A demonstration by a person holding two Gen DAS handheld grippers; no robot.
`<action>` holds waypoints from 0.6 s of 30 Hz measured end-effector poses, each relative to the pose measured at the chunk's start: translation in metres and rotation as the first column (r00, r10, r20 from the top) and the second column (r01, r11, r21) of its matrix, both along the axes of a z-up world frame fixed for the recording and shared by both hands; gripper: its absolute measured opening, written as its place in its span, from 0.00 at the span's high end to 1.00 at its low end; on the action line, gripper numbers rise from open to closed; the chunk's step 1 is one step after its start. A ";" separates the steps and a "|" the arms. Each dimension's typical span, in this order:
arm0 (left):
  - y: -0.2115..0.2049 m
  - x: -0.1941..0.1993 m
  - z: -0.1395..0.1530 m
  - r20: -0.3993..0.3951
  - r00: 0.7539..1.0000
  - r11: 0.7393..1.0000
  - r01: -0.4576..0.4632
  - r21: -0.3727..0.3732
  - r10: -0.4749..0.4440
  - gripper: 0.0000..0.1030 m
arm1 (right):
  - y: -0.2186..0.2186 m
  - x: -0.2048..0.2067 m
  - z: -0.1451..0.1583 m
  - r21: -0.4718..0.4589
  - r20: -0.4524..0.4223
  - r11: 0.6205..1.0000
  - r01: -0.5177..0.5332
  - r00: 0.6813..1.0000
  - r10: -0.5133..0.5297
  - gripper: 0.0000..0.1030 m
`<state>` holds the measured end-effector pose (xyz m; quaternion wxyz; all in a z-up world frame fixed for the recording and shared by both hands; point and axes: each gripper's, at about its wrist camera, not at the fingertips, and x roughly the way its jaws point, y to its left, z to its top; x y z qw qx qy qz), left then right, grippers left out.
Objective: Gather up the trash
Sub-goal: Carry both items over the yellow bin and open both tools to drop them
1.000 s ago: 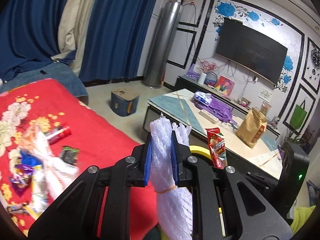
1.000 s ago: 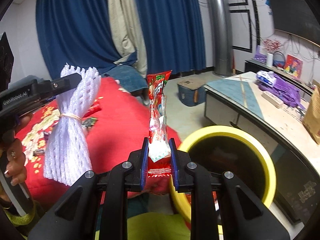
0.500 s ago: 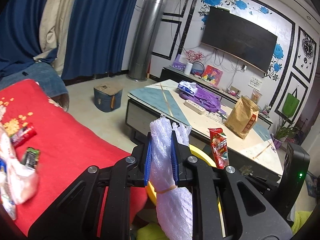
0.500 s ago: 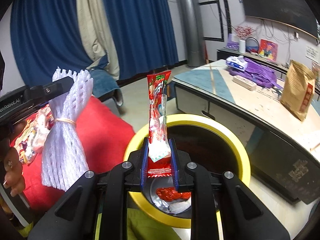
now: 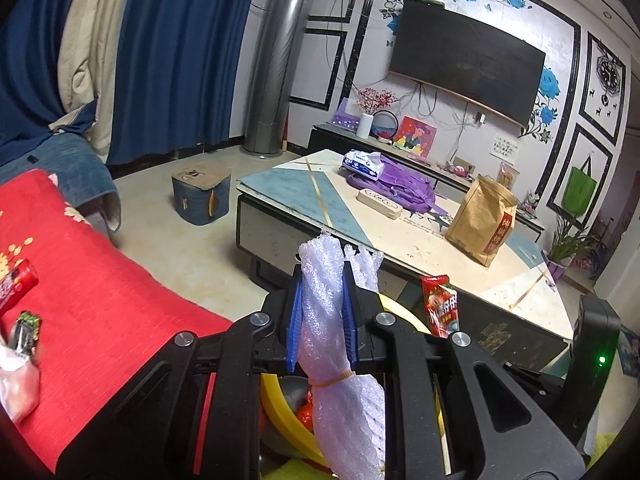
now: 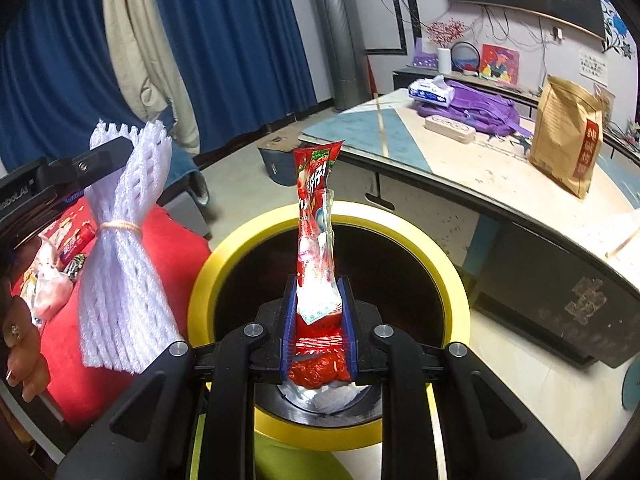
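The left gripper [image 5: 321,312] is clamping a bundle of white foam netting [image 5: 340,380], tied with a rubber band [image 6: 120,225]; the bundle is hanging at 9 o'clock of the yellow-rimmed trash bin [image 6: 448,264] in the right wrist view. The right gripper [image 6: 318,320] is pinching a red snack wrapper [image 6: 314,208] upright, directly over the bin's dark opening. Red and white trash [image 6: 320,376] is already lying on the bin floor. More wrappers [image 5: 18,304] are sitting on the red cloth [image 5: 100,280] at 9 o'clock. A coffee table [image 5: 312,196] carrying a brown paper bag [image 5: 482,220] is standing at 2 o'clock of the bin.
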<state>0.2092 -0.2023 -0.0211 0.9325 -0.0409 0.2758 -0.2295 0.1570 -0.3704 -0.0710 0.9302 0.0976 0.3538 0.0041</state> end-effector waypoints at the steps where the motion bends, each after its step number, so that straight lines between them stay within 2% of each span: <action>1: -0.002 0.002 -0.001 -0.002 1.000 1.000 0.001 0.004 -0.001 0.89 | 0.000 0.001 0.000 0.001 -0.005 1.000 0.003 1.000 -0.003 0.81; 8: -0.015 0.013 -0.012 -0.018 1.000 1.000 0.012 0.025 -0.012 0.89 | 0.000 0.005 -0.005 0.000 -0.033 1.000 0.009 0.999 -0.009 0.80; 18: -0.011 0.027 -0.023 -0.083 0.996 1.000 0.025 0.005 -0.025 0.88 | -0.003 0.011 -0.014 0.003 -0.073 1.000 0.023 0.997 -0.023 0.78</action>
